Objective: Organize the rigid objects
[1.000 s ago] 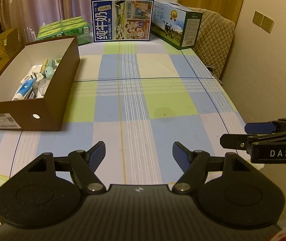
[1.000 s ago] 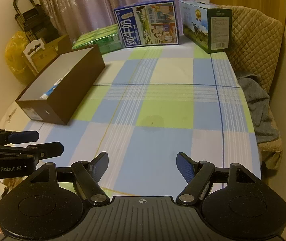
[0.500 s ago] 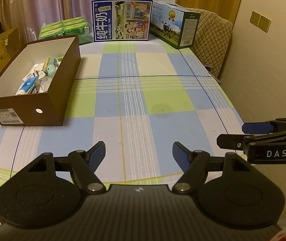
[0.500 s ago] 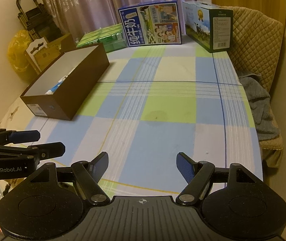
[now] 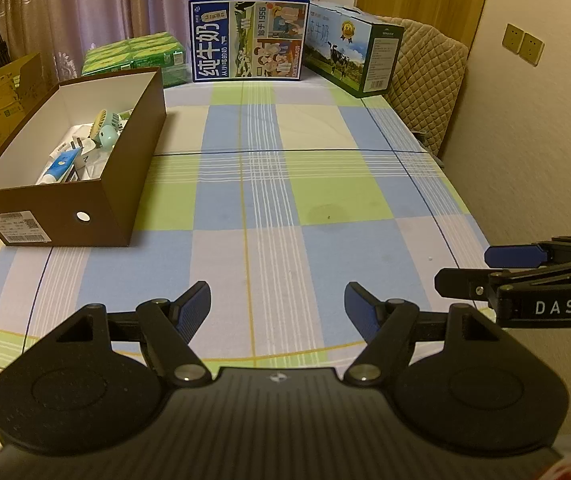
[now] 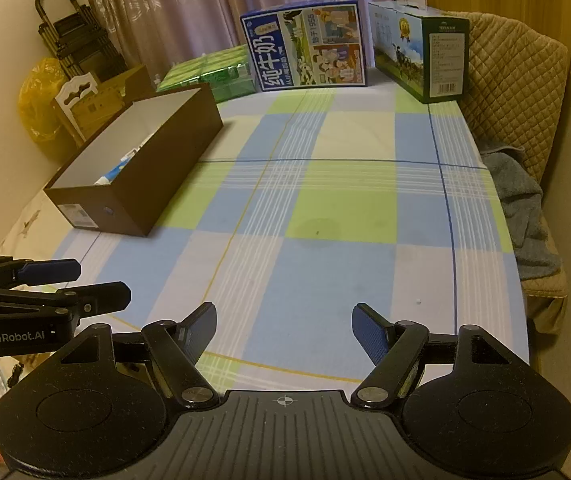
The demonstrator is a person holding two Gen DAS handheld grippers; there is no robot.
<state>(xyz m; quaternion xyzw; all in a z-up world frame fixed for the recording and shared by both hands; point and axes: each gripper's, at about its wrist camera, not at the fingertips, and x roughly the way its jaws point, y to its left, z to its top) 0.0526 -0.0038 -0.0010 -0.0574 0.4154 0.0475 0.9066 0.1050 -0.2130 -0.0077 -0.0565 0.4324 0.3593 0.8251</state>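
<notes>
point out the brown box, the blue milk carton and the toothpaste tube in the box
brown box [image 5: 119, 200], left wrist view, on its long outer side wall
blue milk carton [image 5: 247, 38], left wrist view, on its printed front face
toothpaste tube [image 5: 59, 168], left wrist view, on its blue and white body

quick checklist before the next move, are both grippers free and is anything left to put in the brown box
1. Left hand-held gripper open, nothing between its fingers: ok.
2. Right hand-held gripper open and empty: ok.
3. Brown box upright, top open, on the table's left side: ok.
4. Small items, including a blue tube, already lie inside the box: ok.
5. Checked tablecloth in front of the box has no loose item on it: ok.
6. Room left at the box's hidden near end: cannot tell.
</notes>
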